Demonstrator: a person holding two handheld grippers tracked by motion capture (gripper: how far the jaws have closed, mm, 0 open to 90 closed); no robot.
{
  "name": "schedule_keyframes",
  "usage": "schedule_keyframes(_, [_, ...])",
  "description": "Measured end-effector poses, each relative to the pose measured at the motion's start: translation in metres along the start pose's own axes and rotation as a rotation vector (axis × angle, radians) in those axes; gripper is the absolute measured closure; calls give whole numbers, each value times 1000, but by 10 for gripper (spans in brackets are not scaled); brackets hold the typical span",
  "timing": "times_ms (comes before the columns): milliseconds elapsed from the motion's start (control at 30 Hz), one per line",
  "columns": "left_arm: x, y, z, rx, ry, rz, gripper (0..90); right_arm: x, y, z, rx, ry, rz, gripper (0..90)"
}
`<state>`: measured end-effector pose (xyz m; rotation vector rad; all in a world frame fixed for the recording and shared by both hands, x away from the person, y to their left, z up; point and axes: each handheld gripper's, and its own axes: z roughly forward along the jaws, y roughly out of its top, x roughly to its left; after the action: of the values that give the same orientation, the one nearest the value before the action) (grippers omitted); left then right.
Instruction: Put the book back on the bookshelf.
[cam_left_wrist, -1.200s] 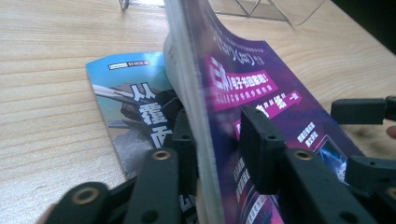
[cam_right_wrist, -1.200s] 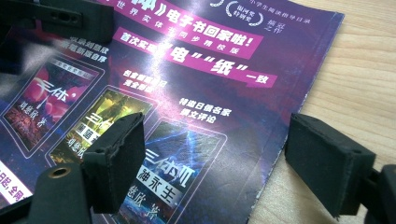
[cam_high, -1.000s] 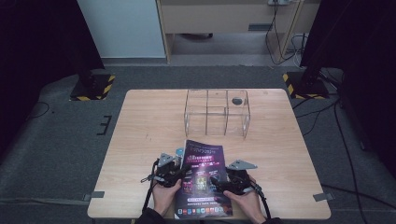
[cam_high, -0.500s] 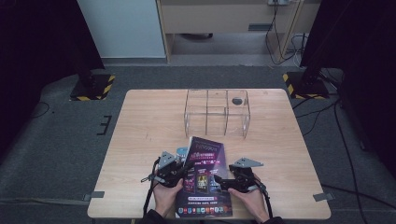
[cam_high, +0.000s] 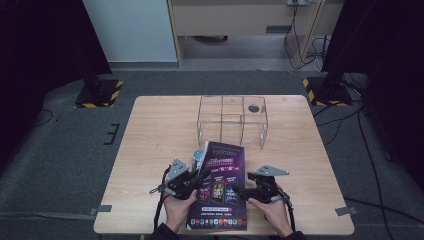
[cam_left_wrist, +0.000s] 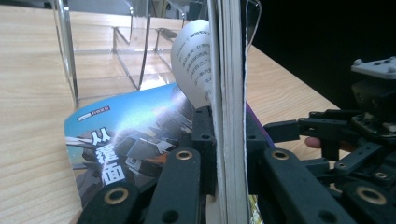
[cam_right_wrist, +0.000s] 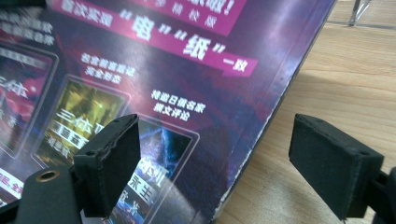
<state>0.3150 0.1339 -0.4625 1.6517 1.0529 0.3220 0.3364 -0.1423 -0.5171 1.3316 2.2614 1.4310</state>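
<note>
Magazine (cam_high: 220, 187) at 6 o'clock on surface (cam_high: 150, 140), 6 o'clock of clear rack (cam_high: 232, 120). Left tool (cam_left_wrist: 229, 154) clamped on magazine's left edge. Right tool (cam_right_wrist: 229, 163) spread apart, straddling right edge.

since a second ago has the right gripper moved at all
Yes. In the high view the right gripper has shifted slightly right along the book, away from its centre, judged against the clear rack.

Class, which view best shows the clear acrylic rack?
The high view: the whole clear rack stands on the table with its dividers visible. The left gripper view shows part of it behind the book; the right gripper view, a corner.
</note>
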Motion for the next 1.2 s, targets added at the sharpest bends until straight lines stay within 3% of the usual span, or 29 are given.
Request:
schedule_keyframes(333, [-3,2,-6,-30,-11,15,808,2,-2,6,20,53,-8,160])
schedule_keyframes(667, [-3,1,-7,-42,-21,12,808,4,-6,14,56,169,22,227])
schedule_keyframes(733, [-3,0,-7,-43,-19,11,808,5,-6,15,62,174,23,237])
schedule_keyframes(1067, [-1,-1,-9,-54,-29,-2,807,-2,-2,4,65,184,118,510])
schedule_keyframes(1200, [1,-2,-10,-59,-27,-11,805,-4,-1,-1,46,217,160,631])
